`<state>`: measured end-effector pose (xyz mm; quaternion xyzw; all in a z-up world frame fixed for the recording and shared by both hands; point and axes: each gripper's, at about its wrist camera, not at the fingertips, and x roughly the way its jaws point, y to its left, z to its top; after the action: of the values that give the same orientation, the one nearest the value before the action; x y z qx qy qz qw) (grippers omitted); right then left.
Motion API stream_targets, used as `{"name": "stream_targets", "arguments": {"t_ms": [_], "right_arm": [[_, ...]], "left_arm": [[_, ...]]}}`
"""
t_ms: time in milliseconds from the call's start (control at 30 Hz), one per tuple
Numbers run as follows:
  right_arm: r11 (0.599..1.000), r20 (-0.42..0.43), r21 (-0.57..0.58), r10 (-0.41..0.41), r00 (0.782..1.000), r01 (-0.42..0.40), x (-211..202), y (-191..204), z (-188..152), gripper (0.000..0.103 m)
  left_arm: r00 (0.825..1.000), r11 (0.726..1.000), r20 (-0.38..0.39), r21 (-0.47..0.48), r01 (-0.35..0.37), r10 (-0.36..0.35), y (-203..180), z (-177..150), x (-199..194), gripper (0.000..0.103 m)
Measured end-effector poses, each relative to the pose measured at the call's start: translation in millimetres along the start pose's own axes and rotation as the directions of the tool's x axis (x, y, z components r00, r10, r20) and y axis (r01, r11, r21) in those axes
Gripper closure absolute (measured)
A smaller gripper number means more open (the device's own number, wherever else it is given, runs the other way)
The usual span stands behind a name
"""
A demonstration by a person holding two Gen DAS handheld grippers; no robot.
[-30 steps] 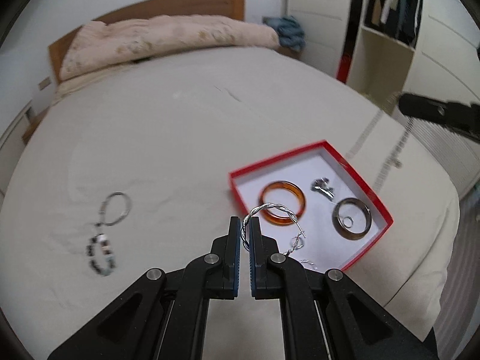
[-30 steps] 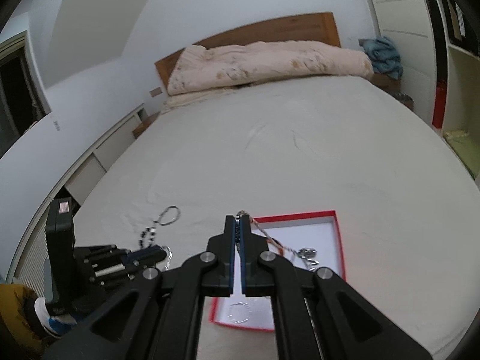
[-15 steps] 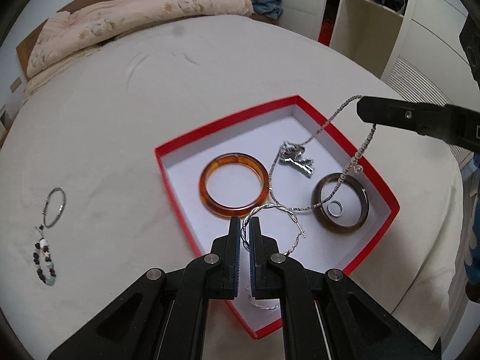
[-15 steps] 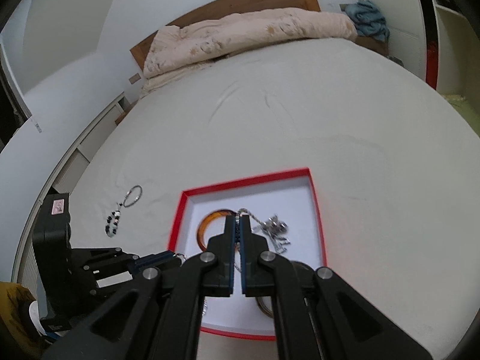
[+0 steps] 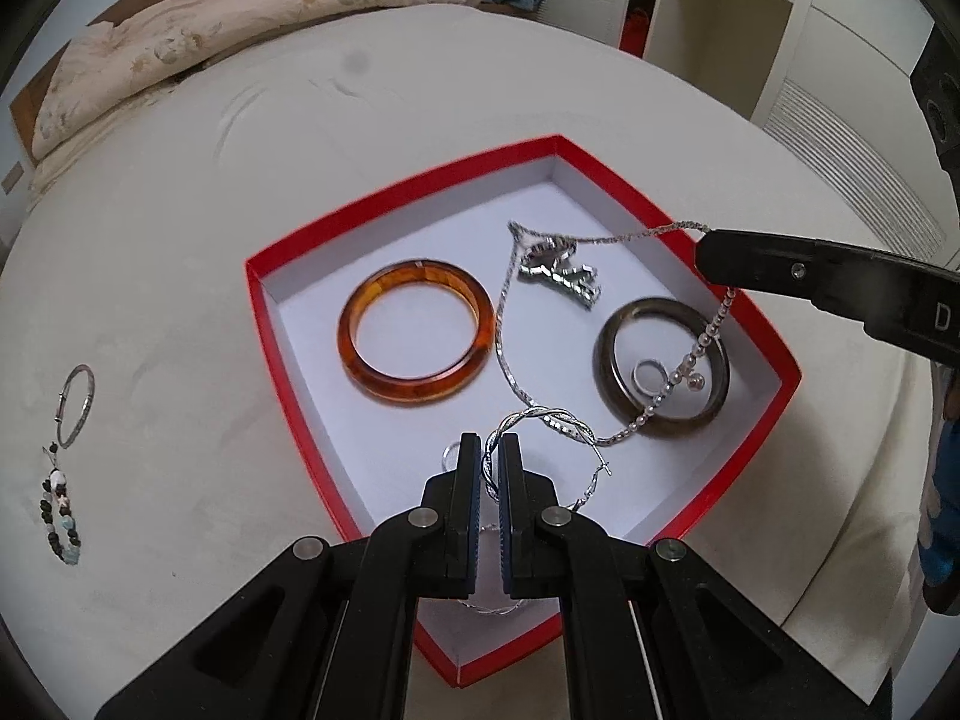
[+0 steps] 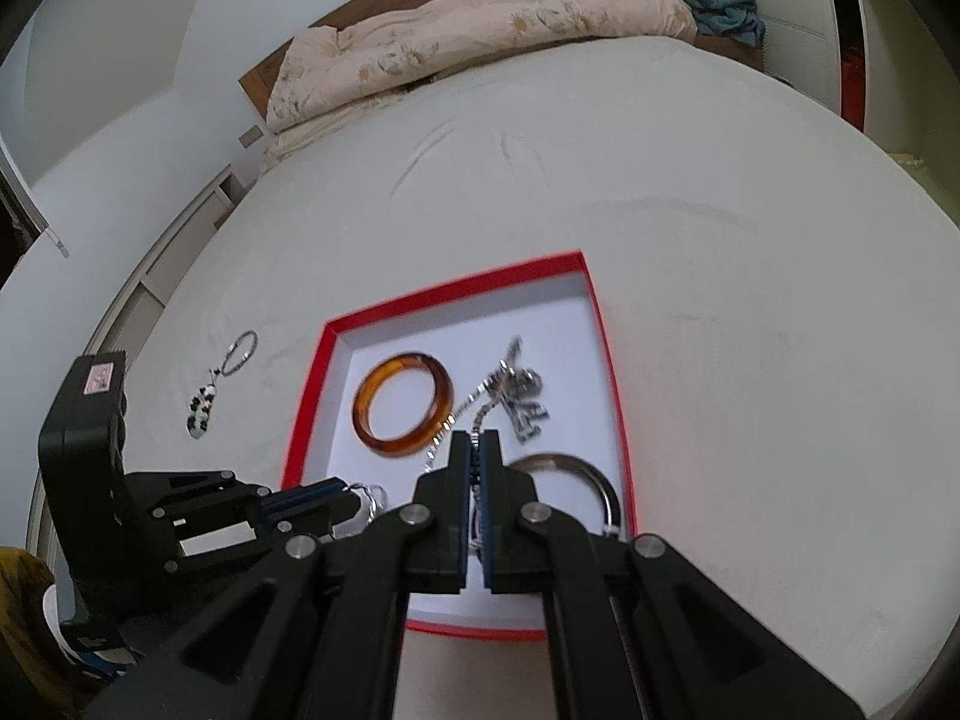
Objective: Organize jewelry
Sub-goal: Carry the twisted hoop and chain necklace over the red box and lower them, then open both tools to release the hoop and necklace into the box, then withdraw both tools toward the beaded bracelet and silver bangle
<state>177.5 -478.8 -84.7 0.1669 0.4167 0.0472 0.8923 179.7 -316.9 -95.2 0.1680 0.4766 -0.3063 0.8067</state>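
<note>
A red box [image 5: 282, 276] with a white floor lies on the bed; it also shows in the right wrist view [image 6: 312, 384]. It holds an amber bangle [image 5: 414, 384], a dark bangle [image 5: 606, 372] around a small ring [image 5: 649, 373], and a silver charm [image 5: 558, 276]. My left gripper [image 5: 491, 462] is shut on a twisted silver hoop [image 5: 558, 420] just above the box. My right gripper [image 6: 475, 450] is shut on a silver bead chain [image 5: 666, 384] that drapes down into the box.
A silver ring bracelet [image 5: 78, 402] and a dark beaded bracelet [image 5: 60, 516] lie on the sheet left of the box. A folded quilt [image 5: 240, 18] lies at the headboard. Wardrobe shelves [image 5: 720, 18] stand to the right.
Both grippers have come down over the box with their pieces. The chain has dropped lower, and more of it lies on the box floor.
</note>
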Motion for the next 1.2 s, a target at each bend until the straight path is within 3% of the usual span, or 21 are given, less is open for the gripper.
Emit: {"name": "stream_targets", "arguments": {"t_ms": [600, 767, 967, 1200], "right_arm": [[0.996, -0.101, 0.043, -0.070, 0.992, 0.074, 15.3, -31.6, -32.3, 0.099], [0.994, -0.100, 0.054, -0.086, 0.991, 0.092, 8.5, -34.0, -34.4, 0.099], [0.993, -0.068, 0.057, -0.095, 0.993, 0.099, -12.6, -25.9, -31.3, 0.099], [0.994, -0.002, 0.044, -0.098, 0.995, 0.098, -53.7, -4.1, -27.4, 0.098]], "left_arm": [[0.996, 0.999, -0.082, -0.010, -0.030, 0.029, 3.6, -15.5, 21.8, 0.097], [0.997, 0.999, -0.081, -0.035, -0.023, 0.021, 10.2, -16.8, 18.7, 0.084], [0.999, 0.999, -0.031, -0.041, -0.023, 0.021, 7.6, -14.0, -7.5, 0.074], [0.999, 0.996, 0.032, -0.083, -0.019, 0.022, 7.2, -19.3, -57.4, 0.073]]}}
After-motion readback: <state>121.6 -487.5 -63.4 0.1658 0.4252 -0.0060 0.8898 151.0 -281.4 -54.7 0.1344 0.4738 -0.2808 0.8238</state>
